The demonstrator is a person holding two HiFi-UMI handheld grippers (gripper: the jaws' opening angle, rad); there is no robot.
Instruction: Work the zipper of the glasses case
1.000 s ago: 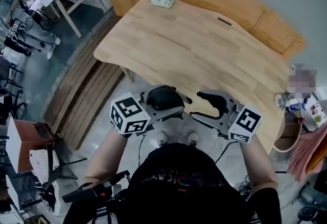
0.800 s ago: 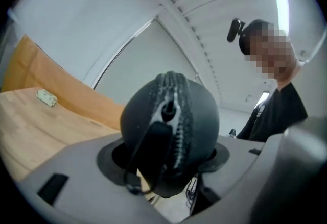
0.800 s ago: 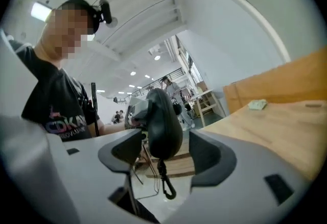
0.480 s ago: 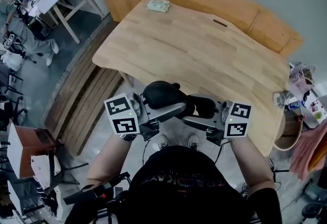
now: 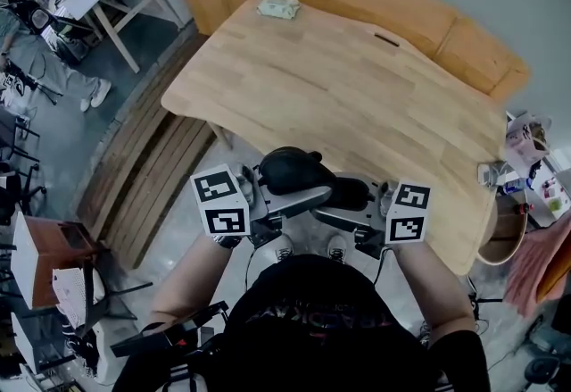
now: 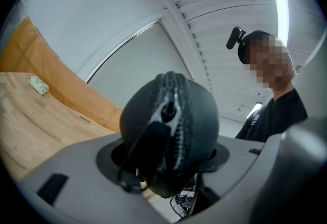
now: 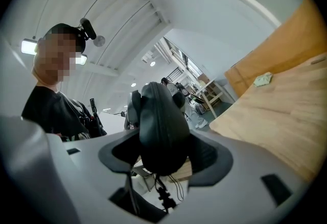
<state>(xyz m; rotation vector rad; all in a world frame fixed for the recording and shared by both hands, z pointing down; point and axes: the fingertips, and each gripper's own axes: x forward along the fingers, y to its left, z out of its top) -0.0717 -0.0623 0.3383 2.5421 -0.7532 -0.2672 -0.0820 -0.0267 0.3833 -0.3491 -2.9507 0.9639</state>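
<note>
Right tool (image 5: 346,205), apart from the glasses case (image 5: 290,170) a second ago, now straddles its right end, jaws wide and just closing onto its sides. Left tool (image 5: 299,196) clamps the other end, zipper pull (image 6: 151,142) facing it. Position: glasses case held in the air between both tools, at the near edge of the wooden counter (image 5: 357,87).

Wooden table (image 5: 357,104), pale packet (image 5: 278,7) near far edge
</note>
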